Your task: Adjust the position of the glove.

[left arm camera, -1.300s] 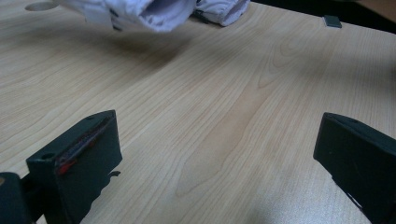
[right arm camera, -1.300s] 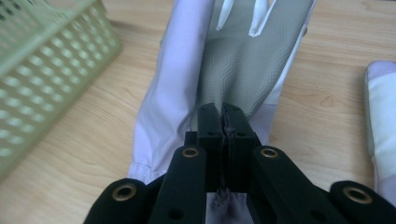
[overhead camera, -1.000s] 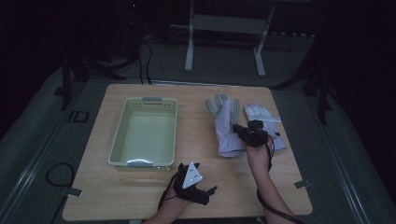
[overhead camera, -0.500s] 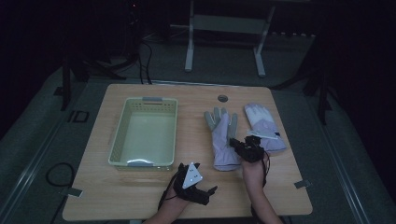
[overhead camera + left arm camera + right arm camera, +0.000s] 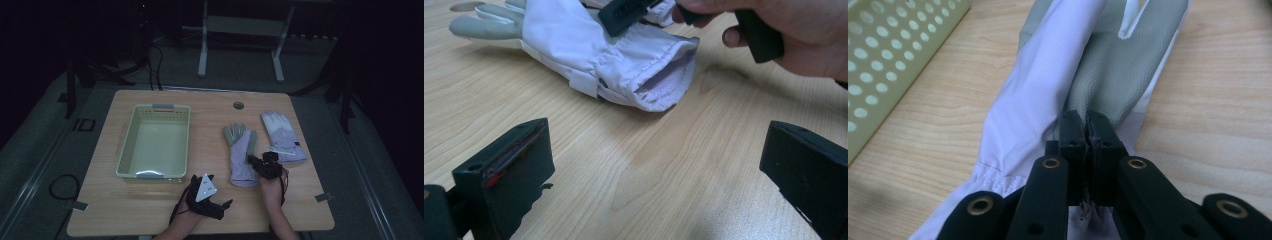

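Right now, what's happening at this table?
A person works two tongs at a table. The right tongs are shut, pinching the cuff of the left glove, which lies flat beside a second glove. The left tongs sit open near the table's front edge, holding nothing. The basket is empty.

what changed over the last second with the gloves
The right gripper, shut on the left glove, dragged it off the other glove toward the person and lowered it flat on the table. The left gripper and basket stayed put.
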